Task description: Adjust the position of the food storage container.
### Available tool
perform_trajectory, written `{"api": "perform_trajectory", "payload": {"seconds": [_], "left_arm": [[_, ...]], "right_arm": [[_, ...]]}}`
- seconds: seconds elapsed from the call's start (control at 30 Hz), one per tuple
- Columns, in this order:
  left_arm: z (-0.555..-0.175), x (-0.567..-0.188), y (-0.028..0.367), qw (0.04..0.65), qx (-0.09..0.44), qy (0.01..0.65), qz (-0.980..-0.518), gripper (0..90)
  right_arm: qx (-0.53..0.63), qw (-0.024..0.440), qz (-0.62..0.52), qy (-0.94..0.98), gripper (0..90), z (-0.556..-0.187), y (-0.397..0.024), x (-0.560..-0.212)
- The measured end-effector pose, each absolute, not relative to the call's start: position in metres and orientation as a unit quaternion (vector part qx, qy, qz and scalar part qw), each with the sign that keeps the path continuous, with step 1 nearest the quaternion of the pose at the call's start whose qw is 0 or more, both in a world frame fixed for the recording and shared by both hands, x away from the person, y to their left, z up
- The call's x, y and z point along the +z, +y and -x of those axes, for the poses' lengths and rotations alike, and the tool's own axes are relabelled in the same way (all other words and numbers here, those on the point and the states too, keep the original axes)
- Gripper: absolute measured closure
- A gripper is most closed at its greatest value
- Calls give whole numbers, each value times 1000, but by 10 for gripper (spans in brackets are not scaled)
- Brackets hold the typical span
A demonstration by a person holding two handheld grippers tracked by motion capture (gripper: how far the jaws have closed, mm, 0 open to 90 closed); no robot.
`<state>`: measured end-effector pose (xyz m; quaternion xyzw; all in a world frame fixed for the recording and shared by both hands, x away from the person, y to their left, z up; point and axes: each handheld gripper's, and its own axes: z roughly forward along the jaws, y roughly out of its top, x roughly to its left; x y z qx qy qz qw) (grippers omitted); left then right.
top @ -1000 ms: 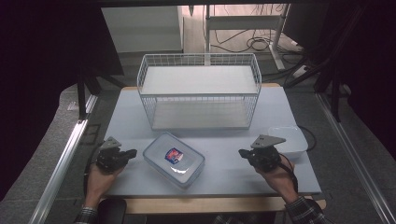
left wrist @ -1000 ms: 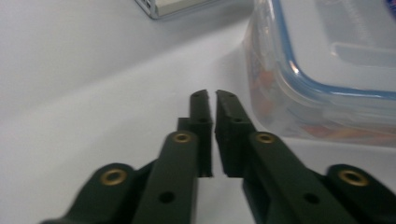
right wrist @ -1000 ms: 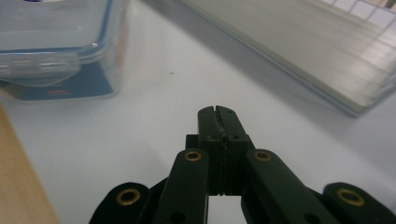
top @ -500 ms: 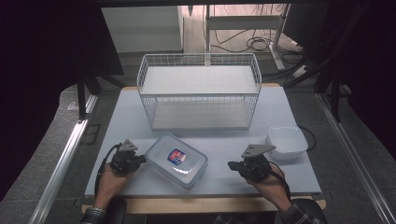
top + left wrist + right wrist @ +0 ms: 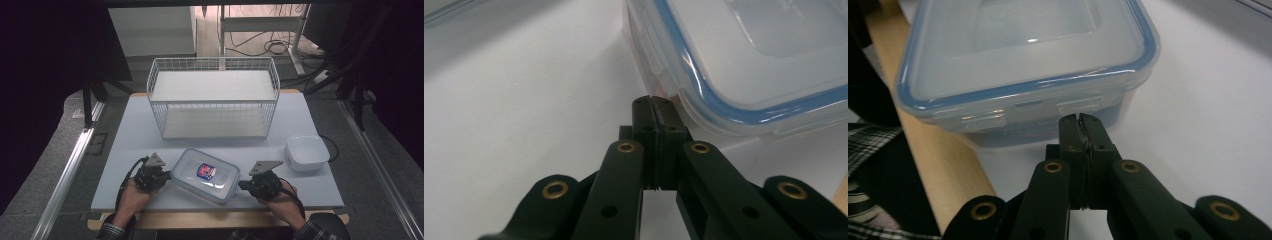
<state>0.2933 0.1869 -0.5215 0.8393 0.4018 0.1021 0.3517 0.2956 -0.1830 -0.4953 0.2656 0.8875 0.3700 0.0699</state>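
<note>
Both grippers have closed in on the lidded plastic container (image 5: 206,174) since the earlier high view frames, where they sat well out toward the table's two near corners. Now the left gripper (image 5: 161,179) is just at the container's 9 o'clock end and the right gripper (image 5: 242,185) just at its 3 o'clock end — one on each short side. The container itself looks unmoved: it lies flat on the white table (image 5: 130,130), tilted a little off square, near the front edge and at about 6 o'clock from the white wire basket (image 5: 214,98).

In the left gripper view the jaws are pressed together with nothing between them, and their tips sit right at the container (image 5: 744,65) by its blue-sealed rim; whether they actually touch it I cannot tell. In the right gripper view the jaws are likewise drawn tight together and empty, their tips just below the clip flap on the container (image 5: 1023,65) end wall — very close, contact unclear.

A small white square bowl (image 5: 307,152) stands at about 2 o'clock from the right gripper, apart from it. A red and blue label shows through the container's clear lid in the high view. The person's forearms come in from 6 o'clock, with a plaid sleeve (image 5: 312,231) on the right.
</note>
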Motion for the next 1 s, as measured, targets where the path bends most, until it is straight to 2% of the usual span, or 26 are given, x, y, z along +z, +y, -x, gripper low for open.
{"api": "perform_trajectory", "payload": {"seconds": [0.47,0.9,1.0], "left_arm": [[-292,-522,161,360,74,383,-848,899],[-293,-519,150,369,80,377,-846,897],[-291,-517,155,371,91,381,-842,849]], "right_arm": [[358,116,-315,871,891,-324,-203,-495],[352,137,-327,866,889,-339,-213,-494],[354,148,-320,866,856,-336,-214,-489]]}}
